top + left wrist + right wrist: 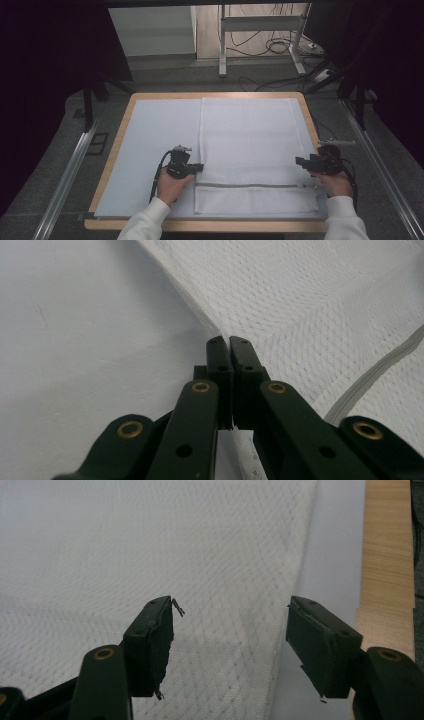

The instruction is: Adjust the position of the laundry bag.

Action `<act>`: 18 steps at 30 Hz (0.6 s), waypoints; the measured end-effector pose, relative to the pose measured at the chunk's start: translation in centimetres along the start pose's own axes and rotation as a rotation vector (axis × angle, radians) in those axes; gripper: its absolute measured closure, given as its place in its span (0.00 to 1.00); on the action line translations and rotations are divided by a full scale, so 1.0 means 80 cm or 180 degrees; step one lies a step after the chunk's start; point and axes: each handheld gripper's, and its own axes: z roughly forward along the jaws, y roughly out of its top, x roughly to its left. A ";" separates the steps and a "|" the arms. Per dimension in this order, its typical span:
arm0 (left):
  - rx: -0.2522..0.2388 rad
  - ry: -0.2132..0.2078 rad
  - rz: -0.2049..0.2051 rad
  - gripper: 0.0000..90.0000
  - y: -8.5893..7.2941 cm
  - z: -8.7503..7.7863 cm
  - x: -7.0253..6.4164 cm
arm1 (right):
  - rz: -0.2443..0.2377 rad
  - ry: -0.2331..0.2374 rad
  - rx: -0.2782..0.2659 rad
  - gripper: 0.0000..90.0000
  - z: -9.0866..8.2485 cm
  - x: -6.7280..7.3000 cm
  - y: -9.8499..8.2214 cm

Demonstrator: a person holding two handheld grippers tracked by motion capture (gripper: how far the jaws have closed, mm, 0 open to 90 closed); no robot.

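Covering most of the wooden table (116, 150) is a pale mat (150, 145), and on its right half lies a white mesh laundry bag (250, 140), flat, its zipper (250, 185) running across near the six o'clock edge. It looks light, limp and slippery, best pinched at its side hems. The left gripper (199, 167), at the bag's nine o'clock edge, has its jaws closed on that hem; its own view shows the clamp (229, 346). The right gripper (299, 161), at three o'clock, stands wide apart astride the other hem (230, 625), a straddle the high view cannot resolve.
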 end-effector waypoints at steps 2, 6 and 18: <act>0.0002 -0.0003 -0.0001 0.99 0.000 0.000 0.000 | 0.0023 -0.0020 0.0034 0.39 0.003 -0.001 -0.001; -0.0004 -0.0011 -0.0010 0.99 0.000 -0.001 0.000 | 0.0059 -0.0057 0.0091 0.40 0.006 -0.005 -0.003; 0.0003 -0.0014 0.0000 0.99 0.000 -0.001 0.000 | 0.0070 -0.0100 0.0277 0.44 0.013 -0.007 -0.007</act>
